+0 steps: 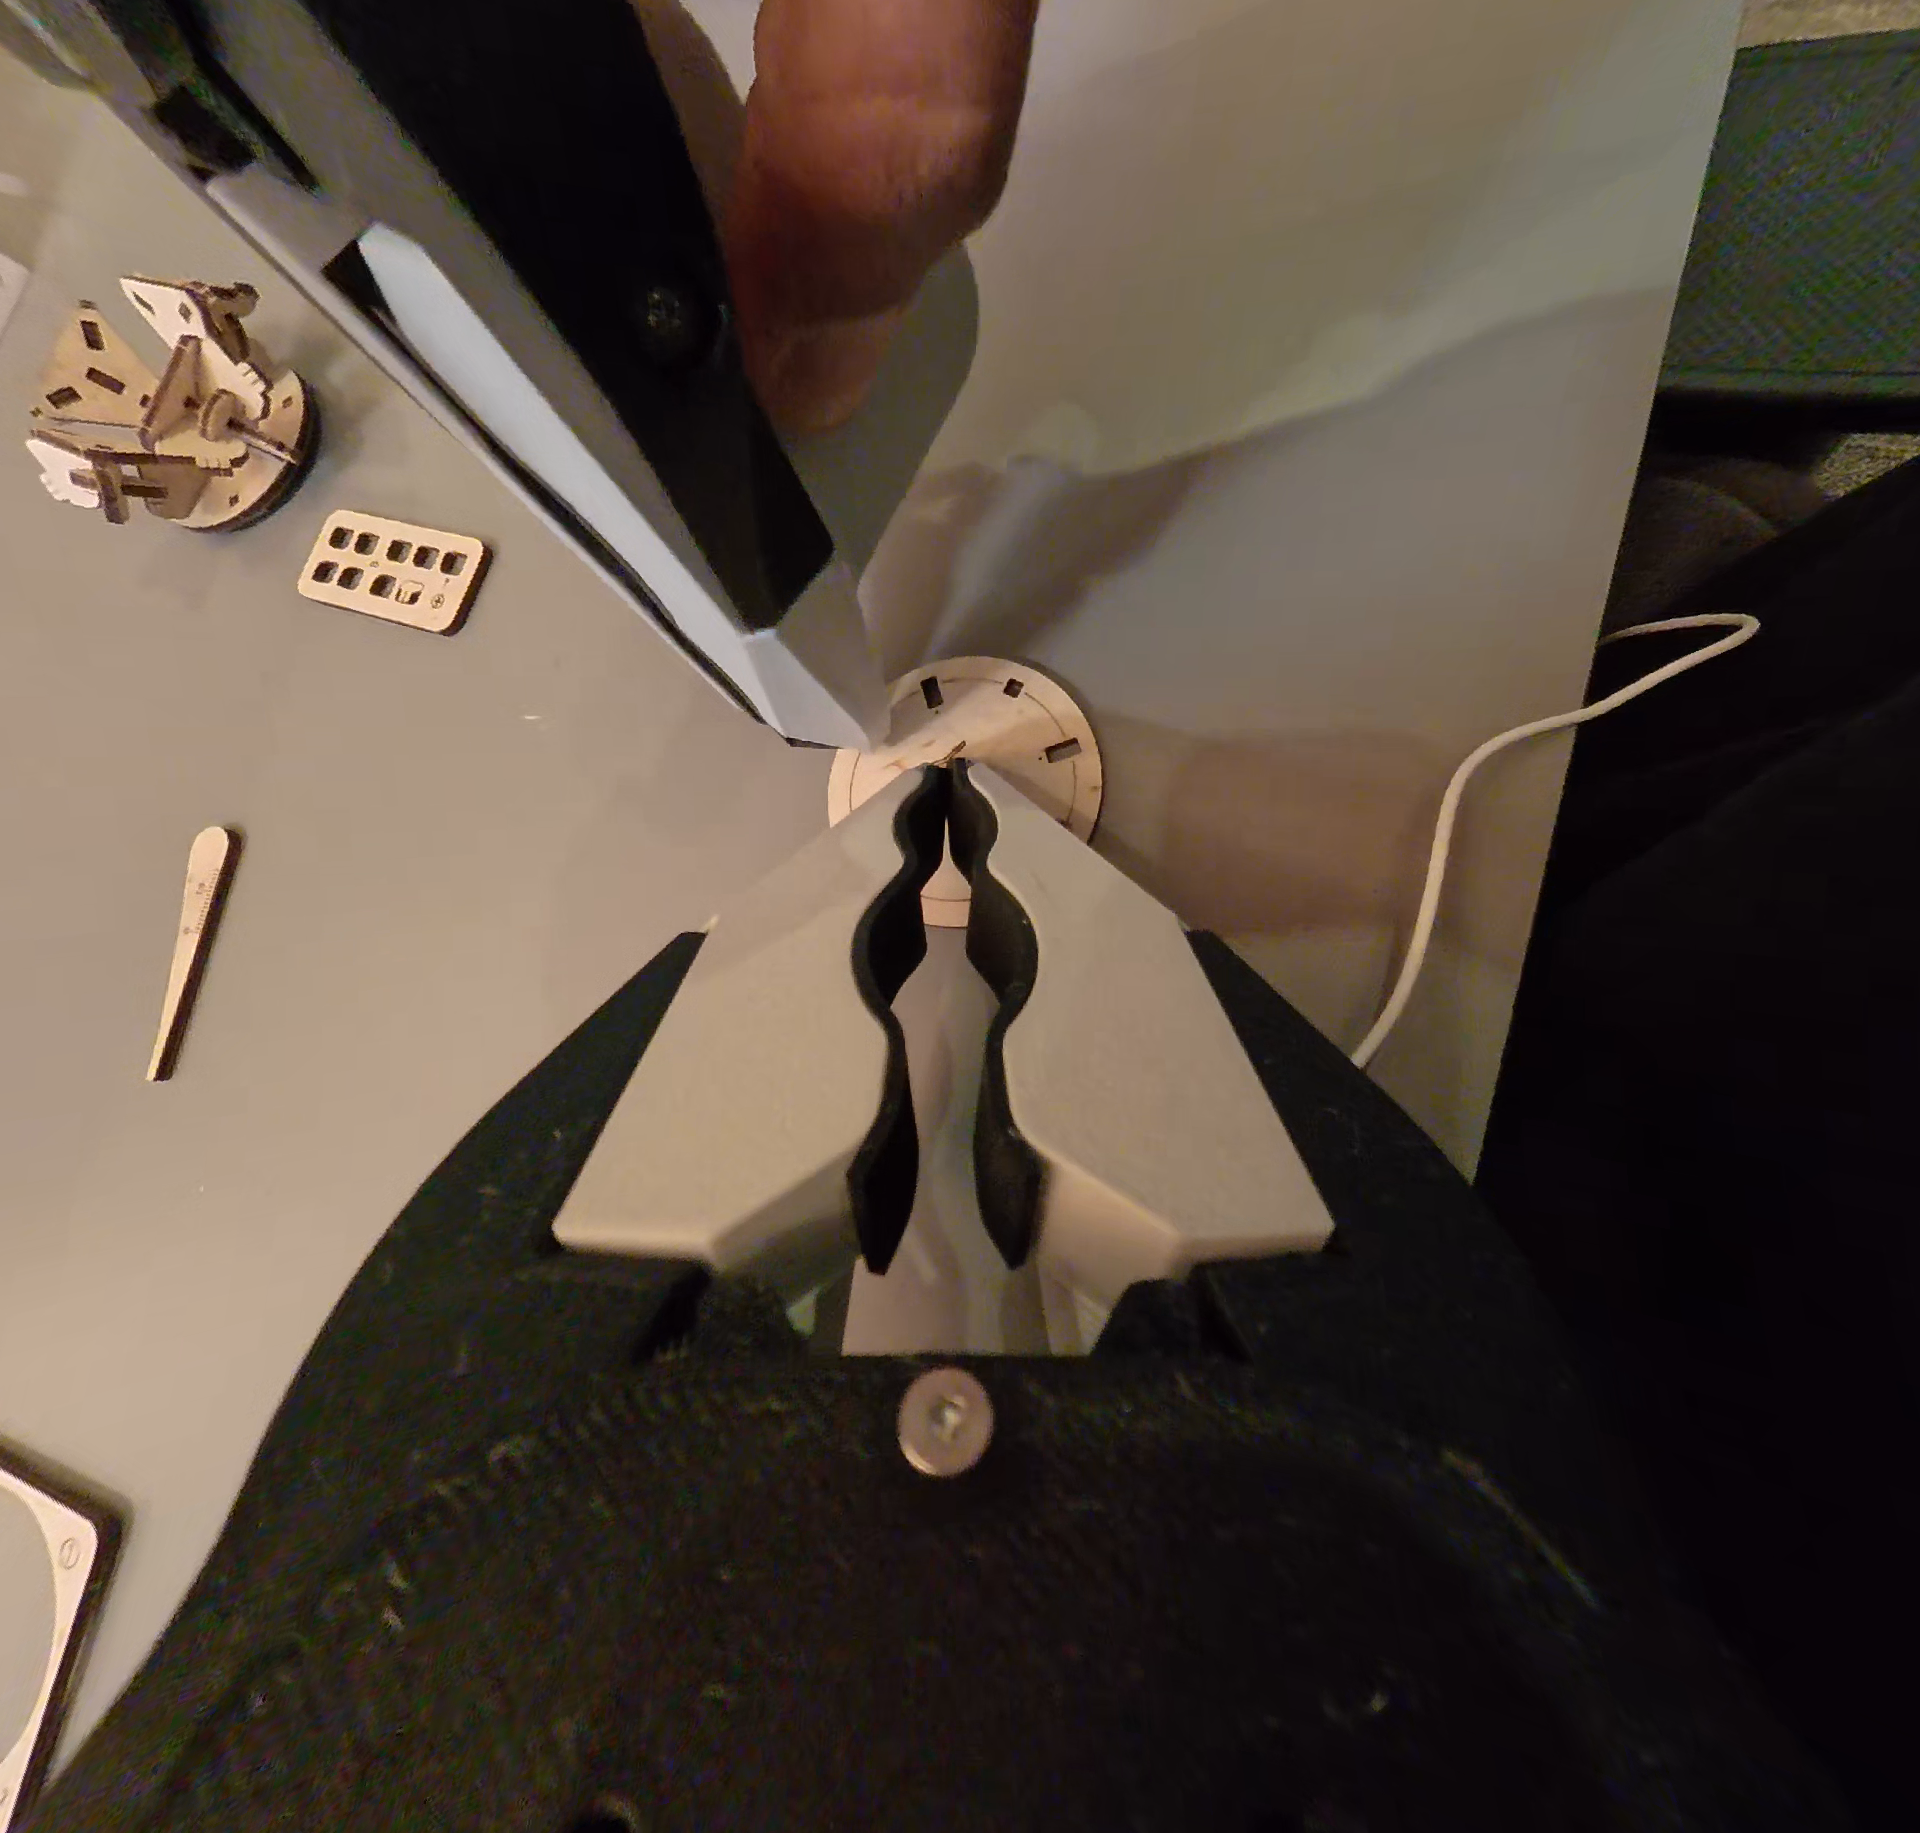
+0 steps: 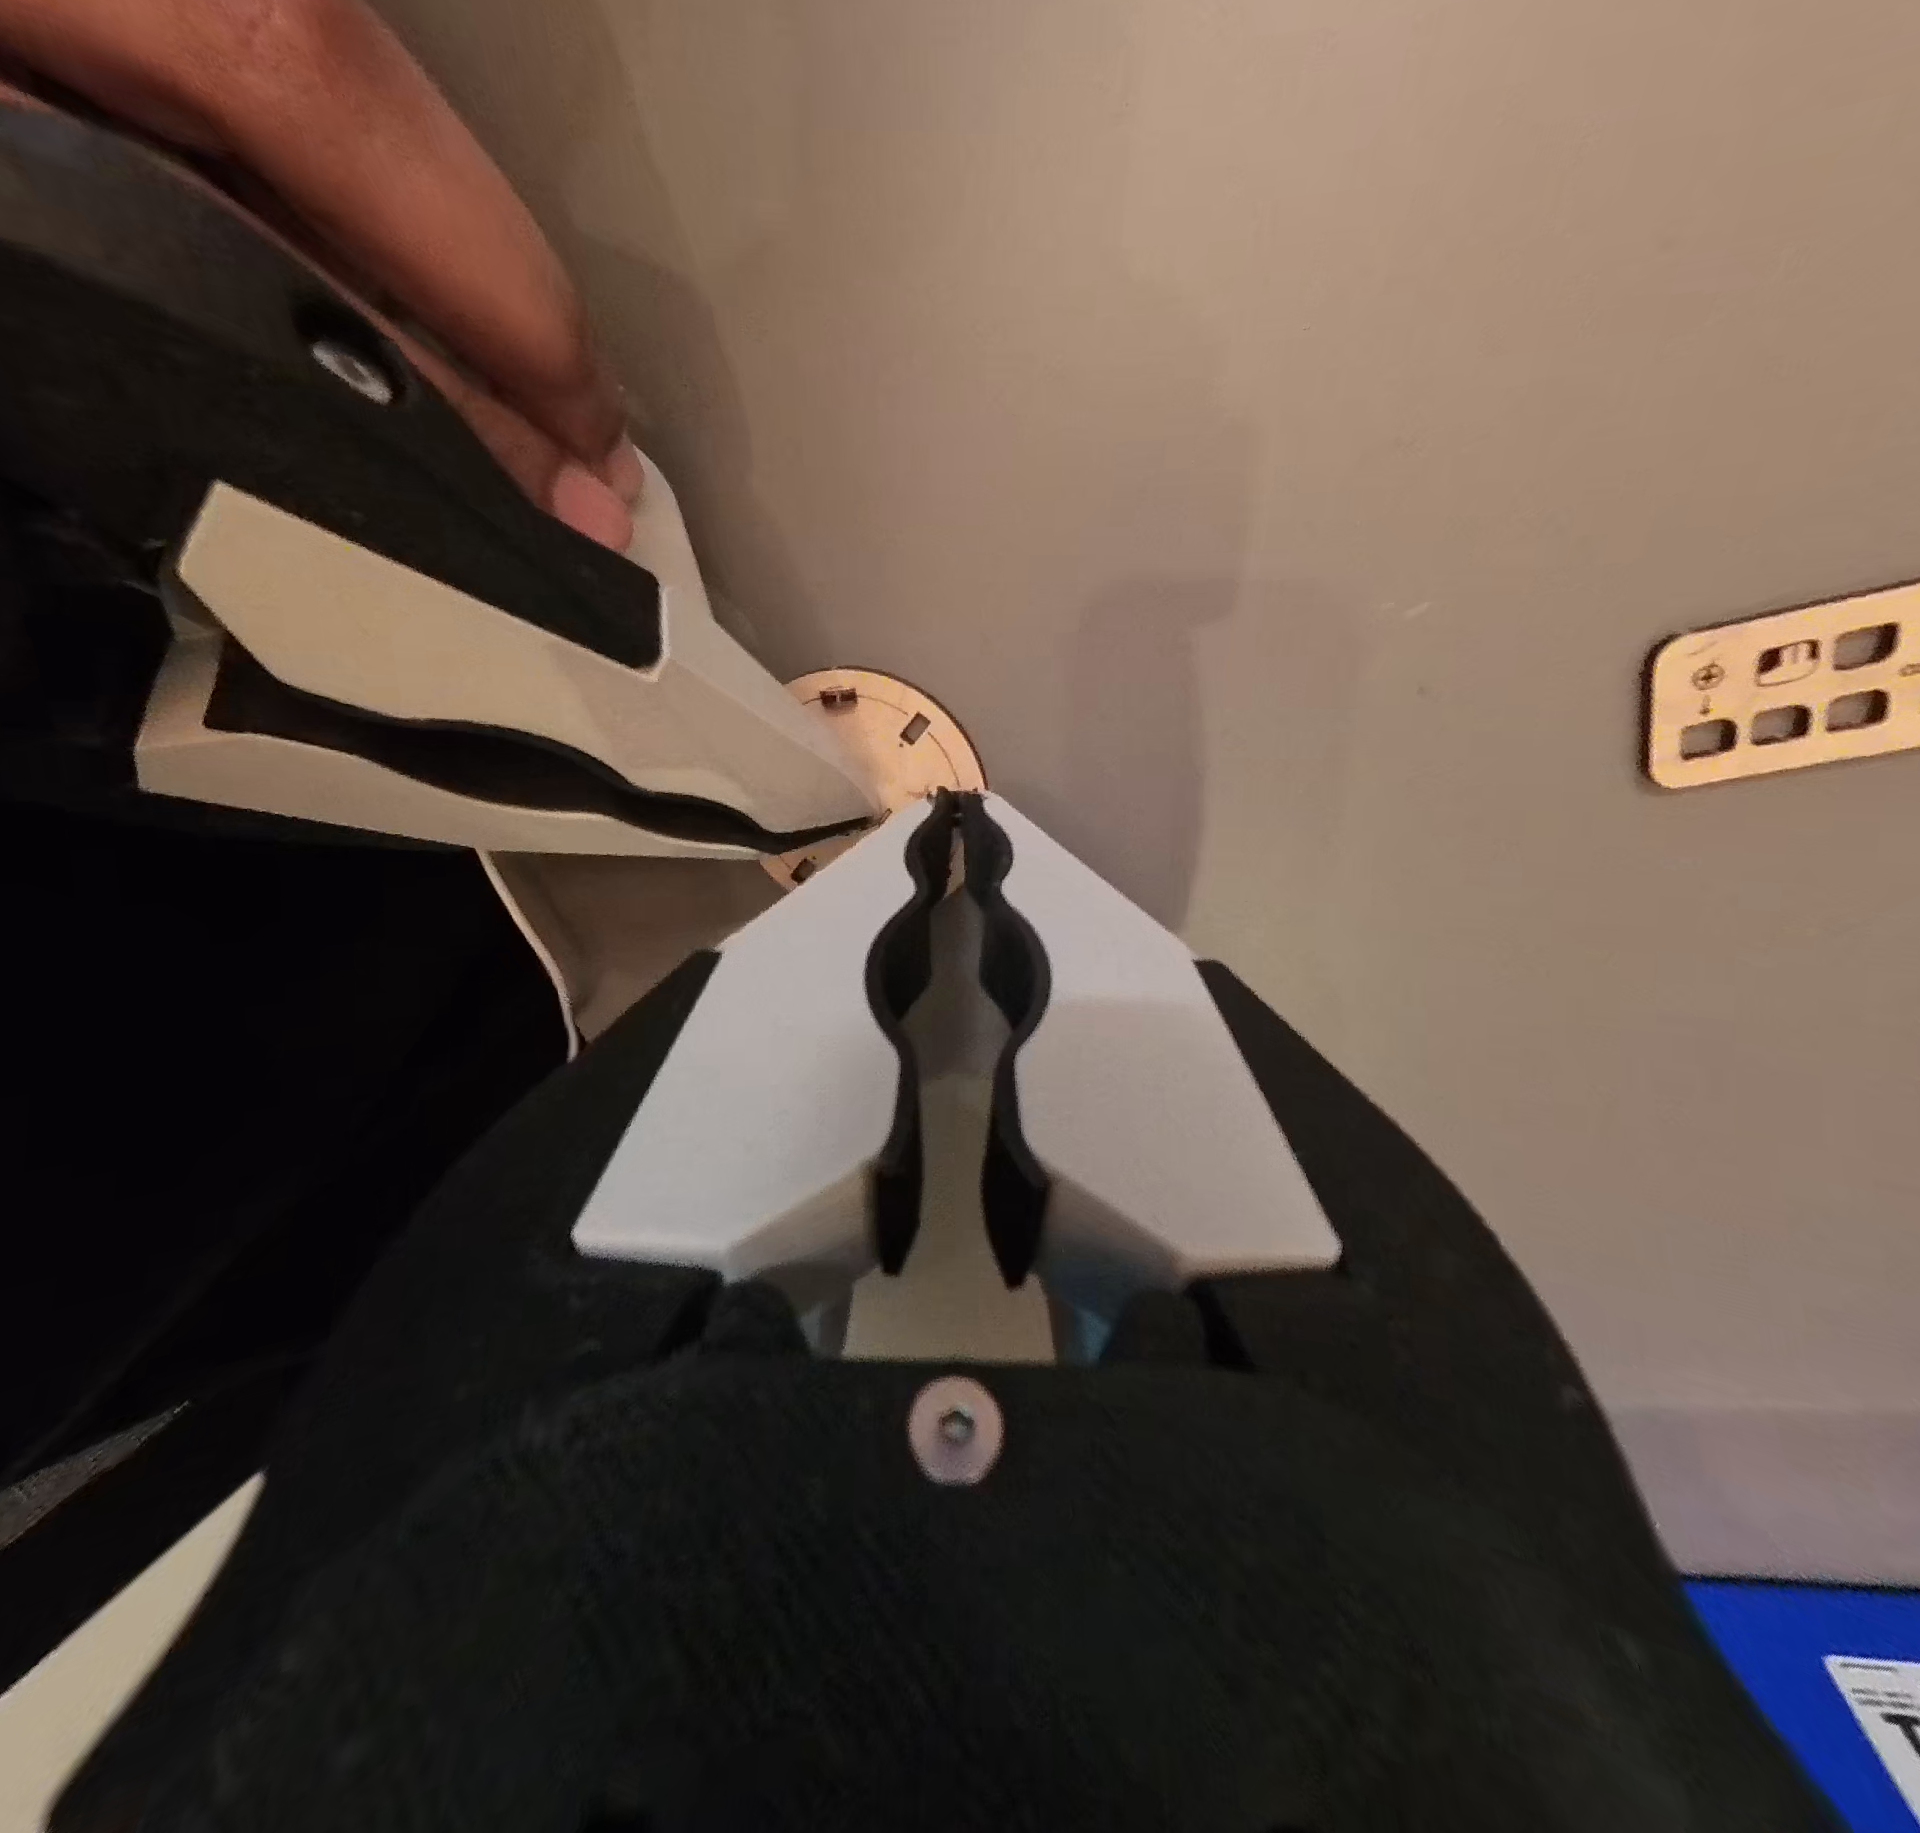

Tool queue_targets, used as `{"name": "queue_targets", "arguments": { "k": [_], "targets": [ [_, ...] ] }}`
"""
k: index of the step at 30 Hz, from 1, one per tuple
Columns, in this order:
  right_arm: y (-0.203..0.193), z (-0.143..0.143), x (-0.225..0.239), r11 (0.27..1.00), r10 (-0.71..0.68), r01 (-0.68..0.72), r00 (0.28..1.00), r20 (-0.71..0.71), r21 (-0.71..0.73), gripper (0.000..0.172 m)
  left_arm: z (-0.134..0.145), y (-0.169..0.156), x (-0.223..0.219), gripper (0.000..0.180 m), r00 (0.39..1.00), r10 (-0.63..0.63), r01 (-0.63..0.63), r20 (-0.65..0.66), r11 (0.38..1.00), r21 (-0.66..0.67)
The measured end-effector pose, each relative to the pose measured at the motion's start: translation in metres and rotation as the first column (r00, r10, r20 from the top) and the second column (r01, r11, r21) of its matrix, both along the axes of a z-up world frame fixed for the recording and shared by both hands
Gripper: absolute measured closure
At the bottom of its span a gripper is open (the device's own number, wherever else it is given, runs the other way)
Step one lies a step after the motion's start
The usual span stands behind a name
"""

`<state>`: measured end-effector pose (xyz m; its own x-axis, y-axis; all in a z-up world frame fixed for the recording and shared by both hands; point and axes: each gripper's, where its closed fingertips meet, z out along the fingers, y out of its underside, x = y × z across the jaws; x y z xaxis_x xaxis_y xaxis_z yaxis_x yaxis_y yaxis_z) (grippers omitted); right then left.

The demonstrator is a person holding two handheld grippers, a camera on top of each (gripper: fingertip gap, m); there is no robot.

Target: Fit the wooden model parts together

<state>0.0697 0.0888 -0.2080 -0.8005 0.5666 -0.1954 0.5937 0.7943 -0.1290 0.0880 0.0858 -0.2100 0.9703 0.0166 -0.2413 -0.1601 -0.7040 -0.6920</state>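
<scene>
Both clenched grippers, left point(image 1: 948, 767) and right point(image 2: 958, 796), meet tip-to-tip over a flat wooden disc point(image 1: 1049, 744), seemingly empty.

Grey table point(image 1: 312, 900): wooden disc point(image 1: 1049, 744), parts.

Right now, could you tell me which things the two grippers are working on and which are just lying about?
At the grippers:
- round pale wooden disc with small slots
- left gripper, shut, tips over the disc
- right gripper, shut, tips at the disc

Lying about:
- wooden slotted rectangular plate
- small assembled wooden model
- tapered wooden stick
- white cable
</scene>
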Motion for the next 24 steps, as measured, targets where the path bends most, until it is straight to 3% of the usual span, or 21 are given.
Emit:
{"name": "queue_targets", "arguments": {
  "k": [11, 12, 13, 18, 21, 23, 24],
  "targets": [
    [0.000, 0.000, -0.001, 0.997, 0.074, -0.073, 0.996, -0.050, 0.006, 0.171, 0.000, 0.000, 0.000, 0.180, 1.000, 0.000, 0.000, 0.009, 1.000, 0.001],
    [0.001, -0.001, -0.002, 0.998, 0.059, -0.059, 0.997, -0.058, 0.010, 0.166, 0.000, 0.000, 0.000, 0.180, 1.000, 0.000, 0.000, 0.005, 1.000, 0.001],
    [0.002, -0.001, -0.004, 0.999, 0.040, -0.040, 0.997, -0.066, 0.014, 0.148, 0.000, 0.000, 0.000, 0.180, 1.000, 0.000, 0.000, 0.002, 1.000, 0.001],
    [-0.005, 0.017, -0.016, 0.987, -0.092, 0.073, 0.988, -0.127, -0.146, 0.143, 0.000, 0.000, 0.000, 0.180, 1.000, -0.001, 0.001, 0.002, 1.000, 0.002],
    [-0.011, 0.041, -0.041, 0.919, -0.251, 0.151, 0.937, -0.245, -0.363, 0.161, 0.000, 0.000, 0.000, 0.180, 1.000, -0.001, 0.001, -0.005, 1.000, 0.002],
    [-0.016, 0.071, -0.066, 0.799, -0.414, 0.155, 0.843, -0.344, -0.581, 0.172, 0.000, 0.000, 0.000, 0.180, 1.000, -0.001, 0.001, -0.007, 1.000, 0.002],
    [-0.018, 0.091, -0.076, 0.704, -0.508, 0.132, 0.781, -0.365, -0.698, 0.172, 0.000, 0.000, 0.000, 0.180, 1.000, 0.001, -0.001, -0.008, 1.000, 0.002]
  ]
}}
